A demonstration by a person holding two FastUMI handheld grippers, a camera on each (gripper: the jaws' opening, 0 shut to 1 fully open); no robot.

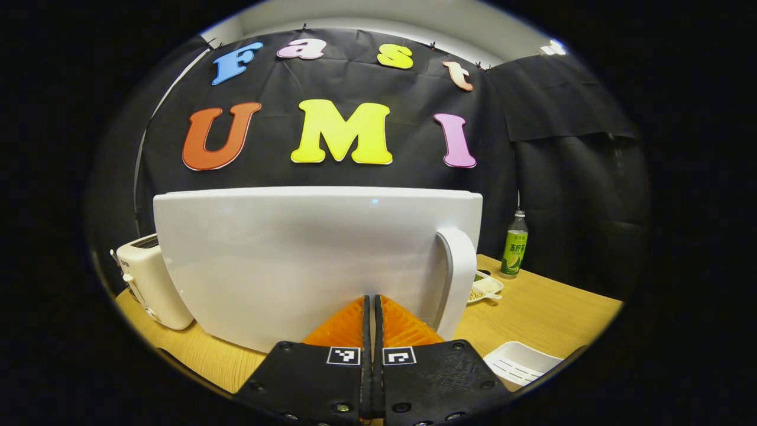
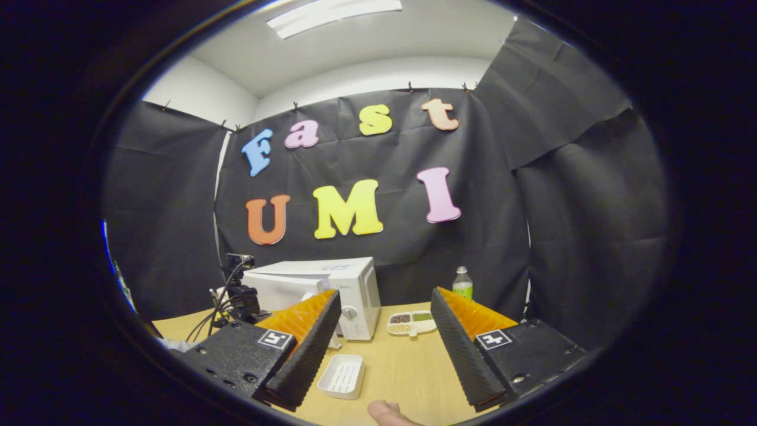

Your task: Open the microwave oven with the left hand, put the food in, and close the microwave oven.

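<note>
Left gripper view: we see the left hand-held gripper (image 1: pixel 372 322) with its fingers pressed together on nothing, nose close to the microwave oven (image 1: pixel 307 260). Its door is closed; the handle (image 1: pixel 458 278) stands just right of the fingertips, ungrasped. A toaster (image 1: pixel 148 281) sits at the surface's (image 1: pixel 544 307) left edge, a bottle (image 1: pixel 514 244) toward the back right.

Right gripper view: the right hand-held gripper (image 2: pixel 383 343) is spread wide, carrying nothing. A divided food tray (image 2: pixel 411 322) lies beside the microwave; a white dish (image 2: pixel 342 376) sits nearer the front edge.

We judge opening not yet done; loading and closing remain.
</note>
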